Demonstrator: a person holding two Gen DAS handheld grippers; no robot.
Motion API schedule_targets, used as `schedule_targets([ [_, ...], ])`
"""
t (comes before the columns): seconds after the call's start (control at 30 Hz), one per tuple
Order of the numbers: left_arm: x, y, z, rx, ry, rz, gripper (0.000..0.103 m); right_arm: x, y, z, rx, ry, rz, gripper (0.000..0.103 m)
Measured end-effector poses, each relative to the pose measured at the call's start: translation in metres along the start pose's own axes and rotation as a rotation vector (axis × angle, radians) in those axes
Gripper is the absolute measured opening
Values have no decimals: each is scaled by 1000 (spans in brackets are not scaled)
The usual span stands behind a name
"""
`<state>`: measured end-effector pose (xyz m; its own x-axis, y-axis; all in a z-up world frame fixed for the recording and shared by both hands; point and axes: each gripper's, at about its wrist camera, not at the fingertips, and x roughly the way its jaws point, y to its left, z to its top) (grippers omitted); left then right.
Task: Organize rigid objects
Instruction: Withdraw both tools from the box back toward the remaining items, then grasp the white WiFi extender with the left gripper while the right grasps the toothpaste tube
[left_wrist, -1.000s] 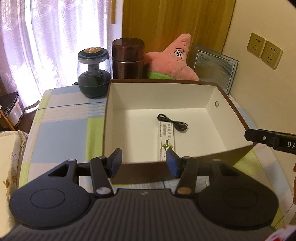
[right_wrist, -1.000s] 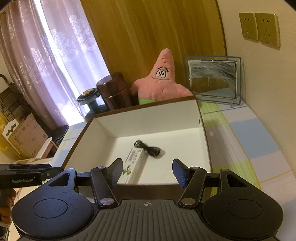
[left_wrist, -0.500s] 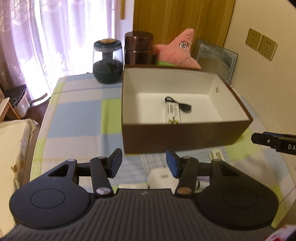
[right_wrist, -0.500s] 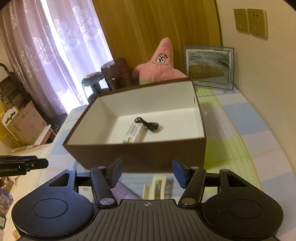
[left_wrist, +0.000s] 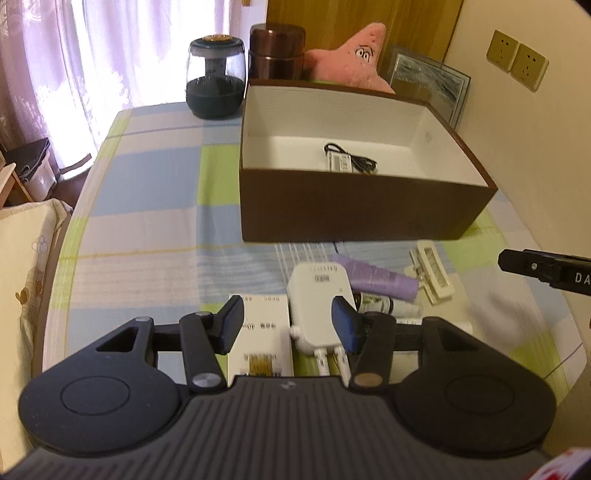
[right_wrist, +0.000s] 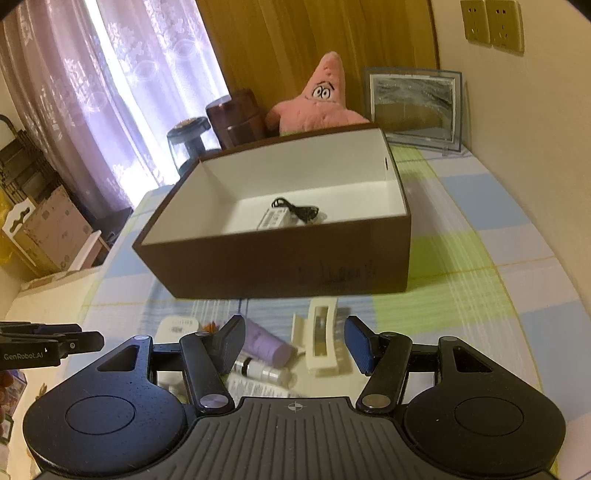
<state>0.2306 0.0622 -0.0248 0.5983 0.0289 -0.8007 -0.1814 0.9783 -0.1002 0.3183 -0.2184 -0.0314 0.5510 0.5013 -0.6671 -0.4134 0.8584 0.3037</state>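
Hovering both tools above the loose pile, I judge the next pick comes from in front of the brown box (left_wrist: 354, 218). My left tool (left_wrist: 287, 326) is spread wide and empty over the white adapter (left_wrist: 320, 295); my right tool (right_wrist: 295, 341) is equally wide and empty near the cream clip (right_wrist: 320, 338). I'd lower squarely, straddle one item only, and avoid nudging the purple tube (right_wrist: 263, 341) on the bench (left_wrist: 147, 221).

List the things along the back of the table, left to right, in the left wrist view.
Glass jar with dark base → brown canister → pink starfish plush → framed picture.
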Motion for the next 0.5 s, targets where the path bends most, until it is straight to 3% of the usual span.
schedule_targets([
  [0.5, 16, -18, -25, 34, 51, -34, 48, 14, 7, -34, -34, 77, -21, 57],
])
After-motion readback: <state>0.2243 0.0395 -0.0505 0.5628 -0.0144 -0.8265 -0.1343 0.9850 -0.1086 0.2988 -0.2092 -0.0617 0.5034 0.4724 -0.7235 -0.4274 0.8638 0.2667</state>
